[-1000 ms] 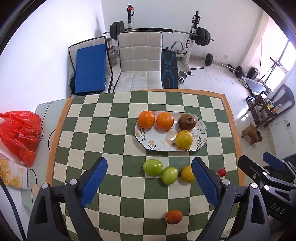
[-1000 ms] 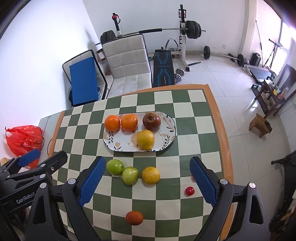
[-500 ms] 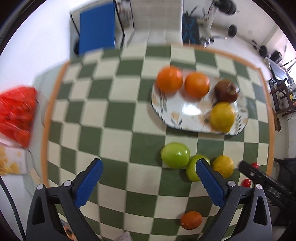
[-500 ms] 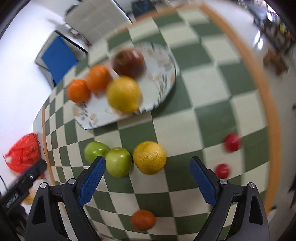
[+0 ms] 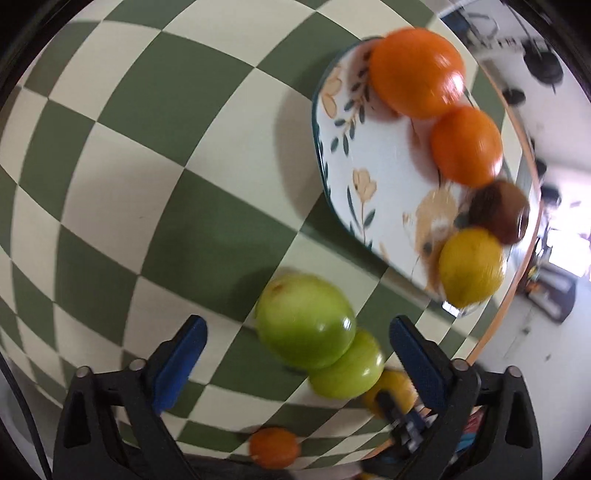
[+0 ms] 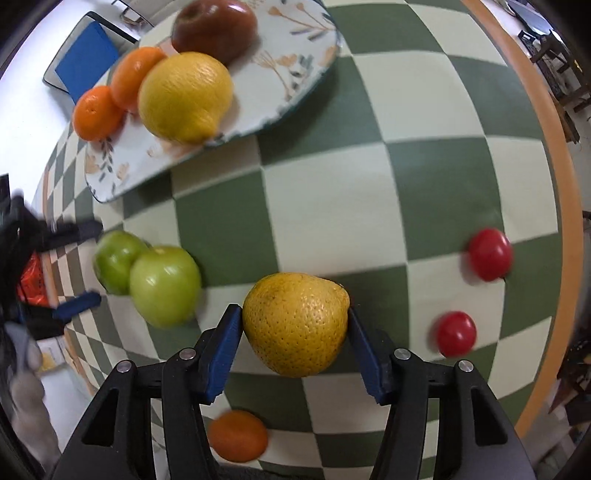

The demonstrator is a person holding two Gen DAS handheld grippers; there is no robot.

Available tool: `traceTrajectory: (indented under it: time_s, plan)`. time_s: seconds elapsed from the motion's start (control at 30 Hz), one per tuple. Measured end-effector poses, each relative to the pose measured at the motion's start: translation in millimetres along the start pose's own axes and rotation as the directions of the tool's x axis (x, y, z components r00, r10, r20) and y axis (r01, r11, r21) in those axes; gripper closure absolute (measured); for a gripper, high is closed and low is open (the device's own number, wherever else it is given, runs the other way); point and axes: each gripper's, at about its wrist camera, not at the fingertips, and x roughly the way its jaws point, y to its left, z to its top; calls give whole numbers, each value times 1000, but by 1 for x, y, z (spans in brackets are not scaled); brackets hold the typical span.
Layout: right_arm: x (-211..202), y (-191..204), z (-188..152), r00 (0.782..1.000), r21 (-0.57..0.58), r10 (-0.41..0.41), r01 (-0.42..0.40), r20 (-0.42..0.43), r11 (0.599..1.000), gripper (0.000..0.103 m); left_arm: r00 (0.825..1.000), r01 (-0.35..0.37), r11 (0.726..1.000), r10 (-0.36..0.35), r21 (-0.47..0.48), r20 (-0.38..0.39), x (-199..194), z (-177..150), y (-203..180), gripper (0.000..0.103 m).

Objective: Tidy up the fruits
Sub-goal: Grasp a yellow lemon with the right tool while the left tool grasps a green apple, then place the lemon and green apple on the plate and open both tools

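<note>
Right gripper [image 6: 295,332] closed onto yellow citrus [image 6: 295,323], both blue pads touching its sides, low over checkered table [image 6: 369,206]. Small orange fruit [image 6: 237,435] nearest, under the fingers. Left gripper [image 5: 298,349] spread wide, holding nothing, straddling near green apple [image 5: 304,321]; second green apple [image 5: 347,371] touching it. Two red tomatoes [image 6: 490,254] off right near table edge. Farther back, floral plate [image 6: 288,62] with lemon [image 6: 184,98], two oranges [image 6: 96,113], dark red apple [image 6: 215,28].

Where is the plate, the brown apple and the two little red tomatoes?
plate [image 6: 295,48]: right wrist view, bare flowered part.
brown apple [image 6: 216,27]: right wrist view, its middle.
upper tomato [image 6: 490,254]: right wrist view, its middle.
lower tomato [image 6: 455,333]: right wrist view, its middle.
</note>
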Motion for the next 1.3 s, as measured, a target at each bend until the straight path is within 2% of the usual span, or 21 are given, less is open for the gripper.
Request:
traceTrajectory:
  time_s: [0.03, 0.13, 0.3, 0.37, 0.4, 0.47, 0.73, 0.93, 1.07, 1.17, 1.3]
  plan:
    - [1, -1, -2, 1000, 4, 3, -3, -3, 1000, 42, 1000, 2, 1000, -2, 1, -4, 2, 1, -1, 20]
    - [4, -1, -5, 1000, 12, -7, 7, -10, 1000, 42, 999, -40, 998, 42, 56, -27, 12, -1, -10, 39]
    - [8, 8, -7, 999, -10, -30, 30, -21, 1000, 42, 996, -93, 983, 94, 158, -2, 17, -9, -21, 43]
    - [7, 11, -4, 999, -15, -34, 34, -31, 999, 42, 985, -172, 949, 167, 266, 43, 16, -14, -31, 43]
    - [8, 12, -5, 999, -16, -35, 34, -34, 999, 42, 975, -222, 917, 208, 333, 76, 16, -19, -35, 43]
    - [9, 13, -4, 999, -12, -32, 32, -35, 999, 42, 973, -231, 890, 216, 393, 82, 17, -22, -39, 43]
    - [12, 8, 3, 999, 24, -32, 33, -33, 999, 42, 979, -203, 906, 191, 371, 68, 18, -11, -40, 43]
    - [15, -11, 13, 997, 35, -32, 35, -70, 999, 41, 975, -224, 895, 208, 387, 82, 22, -12, -44, 44]
    - [12, -10, 11, 999, 19, -36, 36, -33, 999, 43, 974, -227, 891, 208, 393, 89, 18, -16, -46, 44]
    - [5, -11, 9, 1000, 23, -21, 21, -6, 1000, 43, 982, -189, 900, 168, 393, 88, 3, -24, -50, 44]
    - [-20, -1, 14, 998, 17, 40, -41, 48, 999, 43, 986, -151, 902, 109, 405, 125, -32, -24, -58, 44]
